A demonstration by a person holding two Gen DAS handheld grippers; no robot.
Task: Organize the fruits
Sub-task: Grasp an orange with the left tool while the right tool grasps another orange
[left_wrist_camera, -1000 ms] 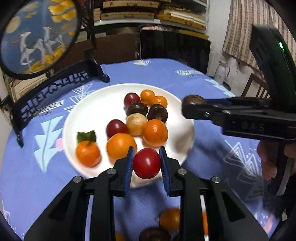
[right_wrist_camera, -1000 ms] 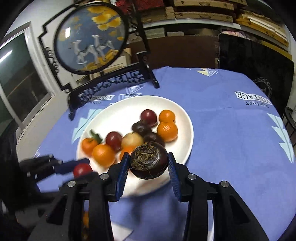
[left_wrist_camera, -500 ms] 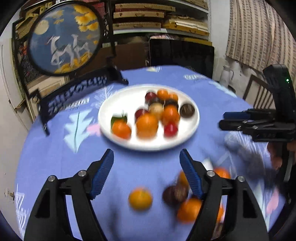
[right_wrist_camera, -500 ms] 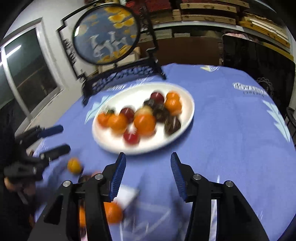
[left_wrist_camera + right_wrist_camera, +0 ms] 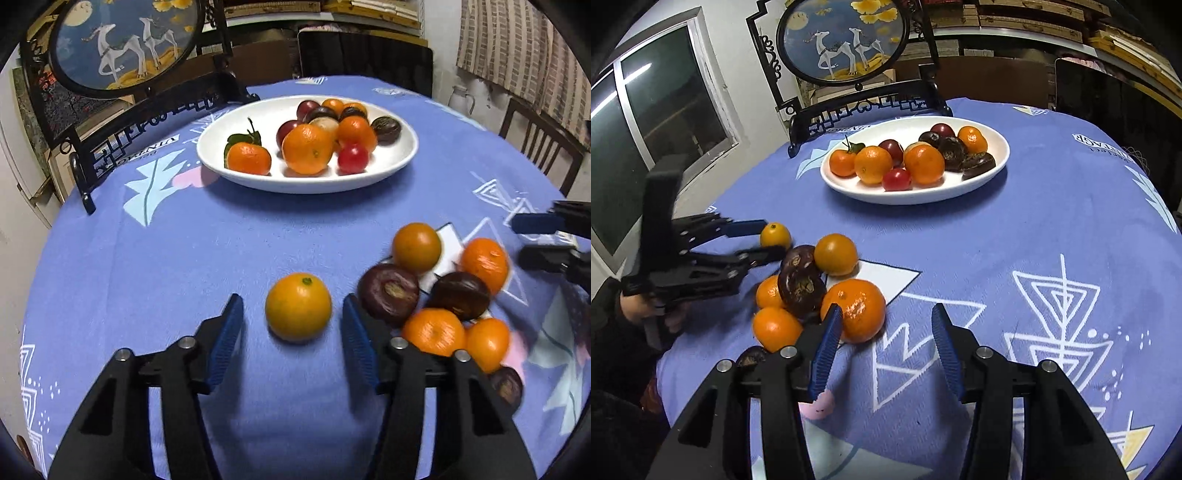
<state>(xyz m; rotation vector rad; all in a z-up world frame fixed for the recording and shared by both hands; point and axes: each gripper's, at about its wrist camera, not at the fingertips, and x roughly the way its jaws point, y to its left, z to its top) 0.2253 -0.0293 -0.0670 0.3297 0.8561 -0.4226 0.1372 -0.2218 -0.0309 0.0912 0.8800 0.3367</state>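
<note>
A round yellow-orange citrus (image 5: 298, 312) sits between the open left claw (image 5: 291, 338).

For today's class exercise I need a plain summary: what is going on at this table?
A person with a gripper in each hand is sorting fruit into a white plate. The left gripper is open around a lone orange on the blue tablecloth, not yet gripping it. The right gripper is open and empty beside a pile of fruit.
</note>
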